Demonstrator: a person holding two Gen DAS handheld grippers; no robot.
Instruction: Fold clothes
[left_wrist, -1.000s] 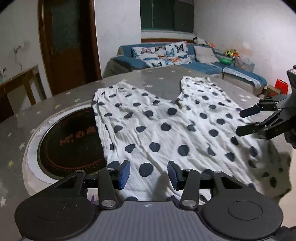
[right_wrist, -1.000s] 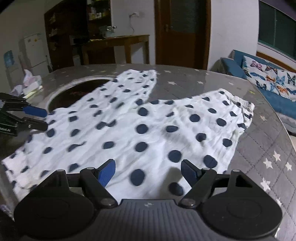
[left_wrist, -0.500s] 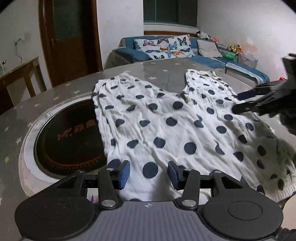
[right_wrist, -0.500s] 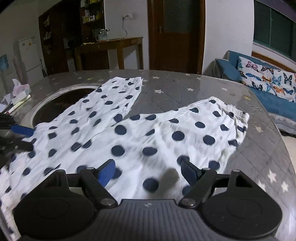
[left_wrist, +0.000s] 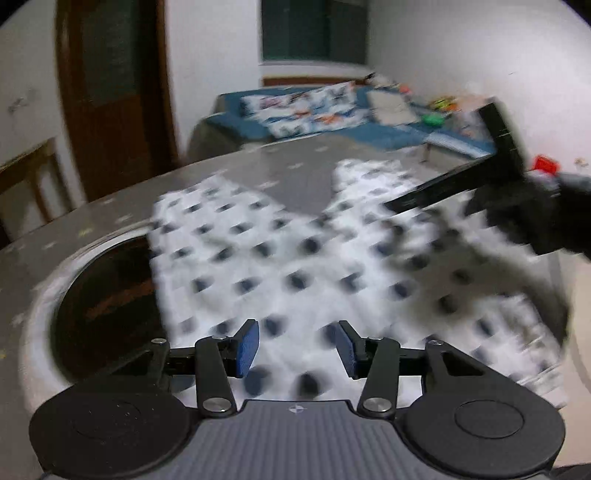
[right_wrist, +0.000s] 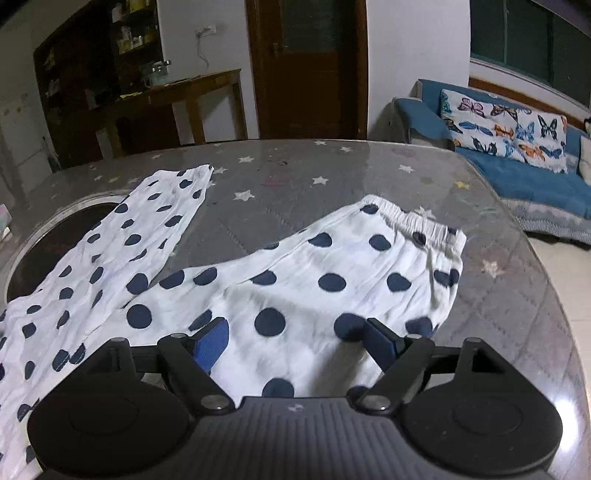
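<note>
White trousers with navy dots (left_wrist: 295, 258) lie spread on the grey star-patterned table (right_wrist: 295, 177), their two legs fanned apart. My left gripper (left_wrist: 297, 347) hovers open over the near end of the cloth, with nothing between its blue pads; this view is blurred by motion. My right gripper (right_wrist: 295, 339) is open above the right leg (right_wrist: 332, 280), short of its elastic cuff (right_wrist: 413, 221). Its pads do not touch the cloth. In the left wrist view the right gripper (left_wrist: 424, 195) shows as a dark blurred shape over the far right leg.
A round dark hob (left_wrist: 107, 291) is set into the table, and the left leg (right_wrist: 122, 240) partly covers it. The table edge curves close on the right (right_wrist: 535, 295). Beyond stand a blue sofa (right_wrist: 517, 177), a wooden door (right_wrist: 306, 66) and a side table (right_wrist: 192, 88).
The right gripper has travelled along the right leg toward its elastic cuff. The left gripper has shifted a little and its view has blurred. Both pairs of jaws stand as wide as before.
</note>
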